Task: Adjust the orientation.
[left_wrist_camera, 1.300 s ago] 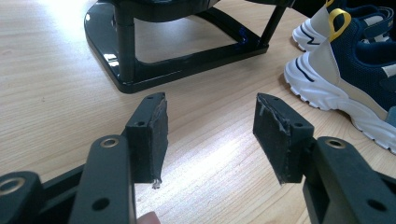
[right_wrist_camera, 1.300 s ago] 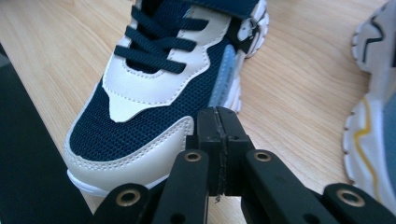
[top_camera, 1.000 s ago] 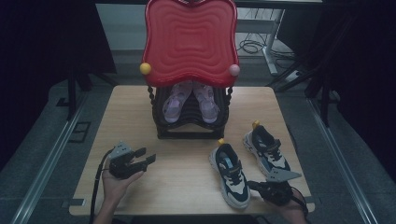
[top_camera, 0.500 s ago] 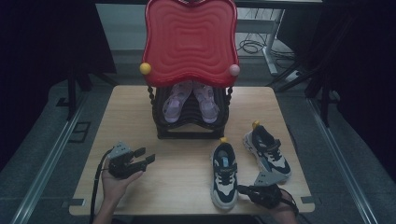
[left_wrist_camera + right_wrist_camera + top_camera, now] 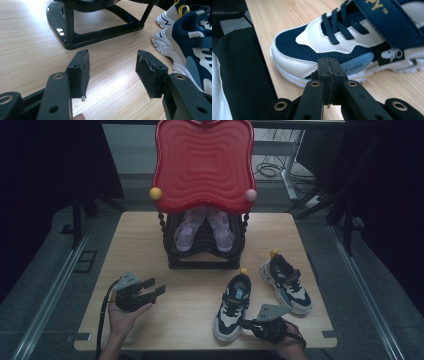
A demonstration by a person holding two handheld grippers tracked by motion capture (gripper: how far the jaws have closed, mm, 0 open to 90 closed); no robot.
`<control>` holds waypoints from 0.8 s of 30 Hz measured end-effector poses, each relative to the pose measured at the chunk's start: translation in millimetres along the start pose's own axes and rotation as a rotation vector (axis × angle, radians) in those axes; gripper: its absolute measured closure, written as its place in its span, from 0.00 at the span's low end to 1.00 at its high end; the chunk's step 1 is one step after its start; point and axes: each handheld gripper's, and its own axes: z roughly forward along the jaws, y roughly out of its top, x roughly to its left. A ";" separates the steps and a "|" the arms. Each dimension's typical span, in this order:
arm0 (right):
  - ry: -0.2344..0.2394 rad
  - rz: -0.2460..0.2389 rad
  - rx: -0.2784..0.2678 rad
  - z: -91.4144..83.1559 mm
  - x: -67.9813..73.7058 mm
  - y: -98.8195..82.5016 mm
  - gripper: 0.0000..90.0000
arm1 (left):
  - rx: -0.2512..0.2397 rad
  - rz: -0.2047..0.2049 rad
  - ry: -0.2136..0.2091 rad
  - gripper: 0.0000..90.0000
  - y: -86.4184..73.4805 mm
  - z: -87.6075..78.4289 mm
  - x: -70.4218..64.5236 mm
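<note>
- A light wooden surface (image 5: 150, 245) is seen from above, with dark floor around it.
- At the 12 o'clock edge a black rack (image 5: 205, 255) is set under a tall red wavy panel (image 5: 204, 162); a pair of lilac shoes (image 5: 204, 227) is lodged inside the rack.
- A navy-and-white sneaker (image 5: 231, 306) is placed at about 5 o'clock from the surface's middle, toe toward the near edge, heel with a yellow loop toward the rack.
- Its mate, a second sneaker (image 5: 287, 284), is laid just beside it at about 3 o'clock of the first, the two close together but seemingly apart.
- The right gripper (image 5: 249, 324) is held at the near edge, at 6 o'clock of the second sneaker; its fingers (image 5: 323, 72) are pressed fully together with nothing clasped between them.
- In the right gripper view the closed tips are seen right against the first sneaker's white toe side, low near the sole; actual contact cannot be told for certain.
- The left gripper (image 5: 154, 287) is held at about 8 o'clock on the surface, well apart from both sneakers.
- Its fingers (image 5: 80, 72) are spread wide and empty, with bare wood between them, and are pointed toward the rack's glossy base and the sneakers.
</note>
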 end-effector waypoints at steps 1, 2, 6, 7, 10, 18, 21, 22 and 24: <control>0.004 -0.005 0.000 2.5 0.9 1.9 1.00 | 0.000 0.000 0.000 0.50 0.0 -0.1 -0.1; 0.005 -0.008 0.000 4.4 1.6 3.4 1.00 | -0.001 0.000 0.000 0.50 0.1 -0.2 -0.1; 0.017 -0.021 -0.001 17.2 6.5 12.9 1.00 | 0.000 0.000 -0.001 0.50 0.0 -0.2 0.2; 0.019 -0.021 -0.002 19.5 7.3 14.5 1.00 | 0.000 0.000 -0.001 0.50 -0.1 -0.1 0.3; 0.018 -0.028 0.000 27.6 10.7 21.0 1.00 | 0.003 0.000 -0.001 0.50 -0.3 0.2 0.7; -0.006 -0.040 0.018 48.9 17.7 40.1 1.00 | 0.007 -0.003 -0.001 0.50 -1.0 1.3 1.3; -0.026 -0.052 0.025 58.4 20.6 49.4 1.00 | 0.009 -0.006 -0.001 0.50 -1.2 1.0 2.0; -0.031 -0.051 0.027 61.3 21.0 52.4 1.00 | 0.009 -0.006 -0.001 0.50 -1.3 0.9 2.6; -0.043 -0.045 0.031 67.0 20.9 57.8 1.00 | 0.010 -0.008 0.001 0.50 -1.6 0.7 3.6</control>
